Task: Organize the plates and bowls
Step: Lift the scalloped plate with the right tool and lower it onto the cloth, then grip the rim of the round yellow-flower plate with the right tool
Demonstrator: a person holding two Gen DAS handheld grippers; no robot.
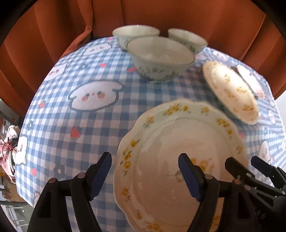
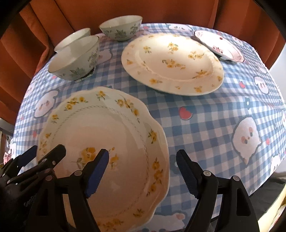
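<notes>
Scalloped plate (image 2: 107,142) with yellow flowers lies flat on the blue checked tablecloth (image 2: 205,125), nearest the cameras, both grippers over it. Left gripper (image 1: 144,176) jaws spread wide; the plate's left rim passes between them, one finger over the cloth, the other over the plate's well, neither pad pressing on it. Nothing gripped. Right gripper (image 2: 143,174) likewise wide apart, straddling the plate's right rim: one finger over the well, the other over the cloth, pads clear of the rim. Nothing gripped there either. Each wrist view catches the other gripper's fingertips at its edge, over the same plate.

Round plate (image 2: 171,62) with yellow flowers sits flat further back and right of the scalloped one, a strip of cloth between them. Small pink-patterned dish (image 2: 219,44) sits behind it at the far right; whether its rim overlaps the round plate's edge is hard to tell. Three bowls with green leaf print cluster at the far left: nearest bowl (image 2: 75,58) upright, second bowl (image 2: 73,38) just behind it, touching or nearly so, third bowl (image 2: 121,27) a bit apart to the right. All look empty. Orange curtain (image 2: 107,10) hangs behind the table. Slight blur in both views.
</notes>
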